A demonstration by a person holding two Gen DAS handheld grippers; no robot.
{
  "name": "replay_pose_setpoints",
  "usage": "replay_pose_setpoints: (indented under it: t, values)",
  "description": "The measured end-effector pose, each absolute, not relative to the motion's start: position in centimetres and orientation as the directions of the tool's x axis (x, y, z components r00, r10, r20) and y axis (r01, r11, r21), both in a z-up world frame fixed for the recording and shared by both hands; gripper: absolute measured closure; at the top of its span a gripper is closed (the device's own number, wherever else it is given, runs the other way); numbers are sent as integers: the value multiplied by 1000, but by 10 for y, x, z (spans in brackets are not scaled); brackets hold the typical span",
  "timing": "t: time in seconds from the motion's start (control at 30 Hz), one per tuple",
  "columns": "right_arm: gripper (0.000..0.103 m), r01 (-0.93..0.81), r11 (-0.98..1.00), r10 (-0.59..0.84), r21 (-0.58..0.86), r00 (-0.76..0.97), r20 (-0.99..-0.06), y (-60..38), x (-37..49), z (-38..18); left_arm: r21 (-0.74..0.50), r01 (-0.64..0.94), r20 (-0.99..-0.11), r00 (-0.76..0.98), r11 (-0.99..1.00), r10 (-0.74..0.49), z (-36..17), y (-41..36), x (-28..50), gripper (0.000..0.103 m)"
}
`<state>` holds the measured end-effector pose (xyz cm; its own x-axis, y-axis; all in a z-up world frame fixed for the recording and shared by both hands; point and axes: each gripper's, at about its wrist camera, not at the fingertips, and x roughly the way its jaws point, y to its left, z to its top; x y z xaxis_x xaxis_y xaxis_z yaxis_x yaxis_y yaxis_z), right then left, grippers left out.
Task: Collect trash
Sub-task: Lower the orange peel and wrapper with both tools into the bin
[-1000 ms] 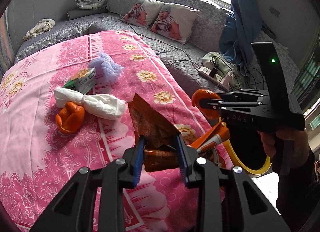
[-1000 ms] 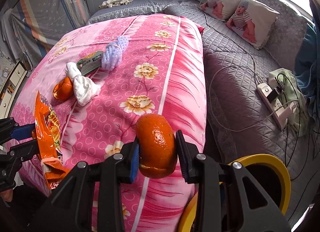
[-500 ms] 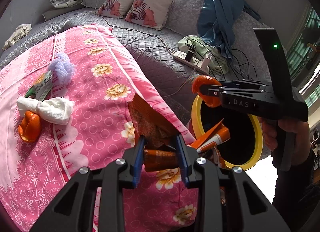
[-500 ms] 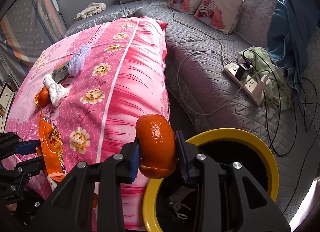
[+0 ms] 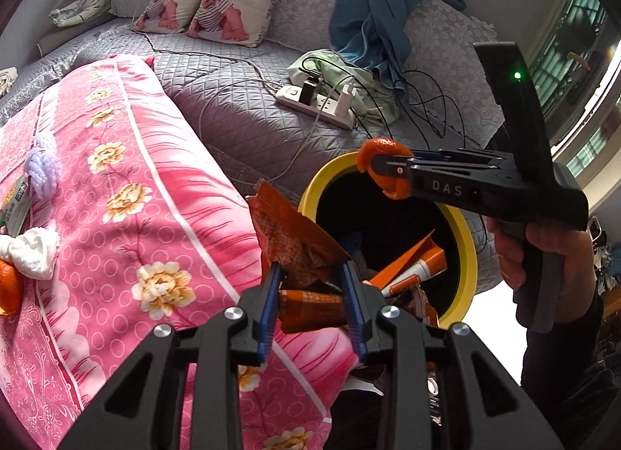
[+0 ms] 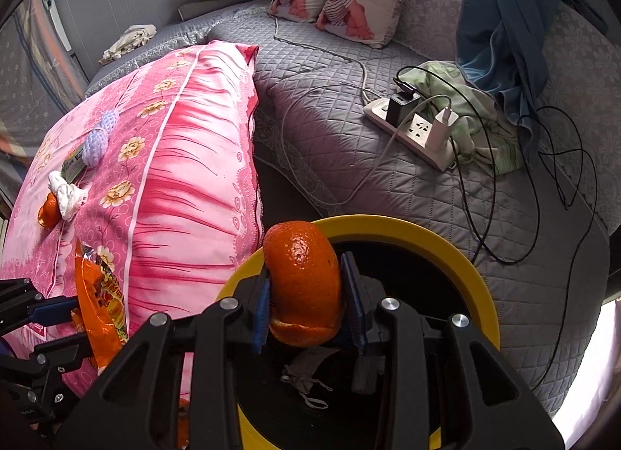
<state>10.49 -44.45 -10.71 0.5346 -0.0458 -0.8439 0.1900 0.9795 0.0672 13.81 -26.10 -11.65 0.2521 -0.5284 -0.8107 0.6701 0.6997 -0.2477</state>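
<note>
Right tool (image 6: 306,304) around orange peel (image 6: 304,281)

The left claw (image 5: 312,304) hid the snack wrapper's (image 5: 295,240) lower end; the frame edge cut off an orange peel (image 5: 7,289) on the bed.

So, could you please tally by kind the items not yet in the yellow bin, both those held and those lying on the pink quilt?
Orange peel: 2 (held peel, loose peel)
Wrapper: 2 (orange wrapper, green wrapper)
White tissue: 1
Purple knitted ball: 1
Total: 6
</note>
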Motion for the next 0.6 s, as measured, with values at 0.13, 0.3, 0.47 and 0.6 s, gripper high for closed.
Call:
replay_pose_setpoints:
  t: [0.13,0.3,0.47,0.6]
  values:
    - [72,224,972,-66,64,531,-845,-459,100,-109,-258,686,-818,220,681,-532,-121,-277,132,74]
    - [72,267,961,-83,71,524,-848,-477,96,-112,-241,705,-823,215,667,-525,-124,-296,125,74]
    - [72,304,950,-101,71,516,-851,-494,91,-116,-229,723,-826,211,652,-523,-128,-314,121,74]
    - [72,321,944,-105,73,504,-857,-501,88,-121,-233,731,-829,196,642,-523,-133,-323,118,74]
